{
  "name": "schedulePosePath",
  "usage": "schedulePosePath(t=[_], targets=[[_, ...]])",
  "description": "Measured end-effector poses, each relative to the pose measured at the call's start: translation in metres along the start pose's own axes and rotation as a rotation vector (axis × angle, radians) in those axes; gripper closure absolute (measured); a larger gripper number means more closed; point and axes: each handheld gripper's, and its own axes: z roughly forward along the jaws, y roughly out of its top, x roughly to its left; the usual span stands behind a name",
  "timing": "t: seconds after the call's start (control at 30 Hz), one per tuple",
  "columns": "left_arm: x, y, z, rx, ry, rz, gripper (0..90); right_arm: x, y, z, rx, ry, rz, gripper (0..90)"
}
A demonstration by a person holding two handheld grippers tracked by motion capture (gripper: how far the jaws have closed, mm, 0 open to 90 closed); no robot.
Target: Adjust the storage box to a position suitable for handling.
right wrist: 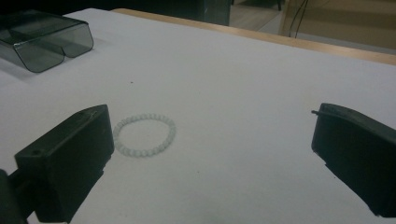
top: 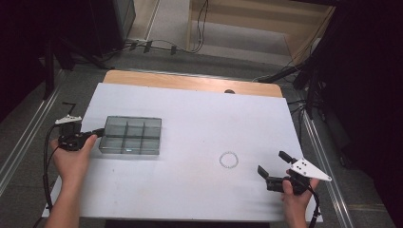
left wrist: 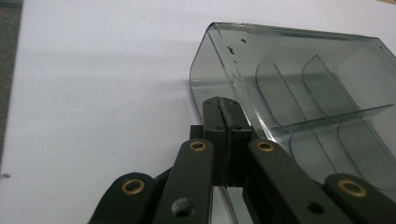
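A tinted clear compartment box (top: 130,135) lies on the left of the white sheet. My left gripper (top: 100,131) is at its left end, shut on the box's wall; in the left gripper view the jaws (left wrist: 224,105) pinch the thin edge of the box (left wrist: 303,93). A small pale bead bracelet (top: 221,160) lies flat right of centre. My right gripper (top: 273,162) hovers to its right, open, jaws pointing toward it. In the right gripper view the bracelet (right wrist: 142,153) lies a short way ahead of the wide-apart jaws (right wrist: 212,123), nearer the left one, untouched. The box (right wrist: 44,39) shows far left.
A white sheet (top: 199,118) covers the table, with a wooden strip (top: 190,81) bare along the far edge. Cables (top: 157,45) run across the floor beyond. A metal rail (top: 328,171) runs along the table's right side.
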Motion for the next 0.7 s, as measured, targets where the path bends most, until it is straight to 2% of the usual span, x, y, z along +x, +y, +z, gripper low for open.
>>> schedulePosePath(t=[0.2,0.37,0.7], targets=[[-0.007,0.000,0.003,0.010,-0.011,0.009,90.0,0.000,0.000,0.000,0.003,-0.001,-0.002,0.0],[-0.010,-0.001,0.004,0.005,0.010,0.010,90.0,0.000,0.000,0.000,0.004,-0.002,-0.003,0.0],[-0.014,-0.003,0.007,0.009,0.006,0.008,90.0,0.001,0.000,0.001,0.004,-0.001,-0.009,0.0]])
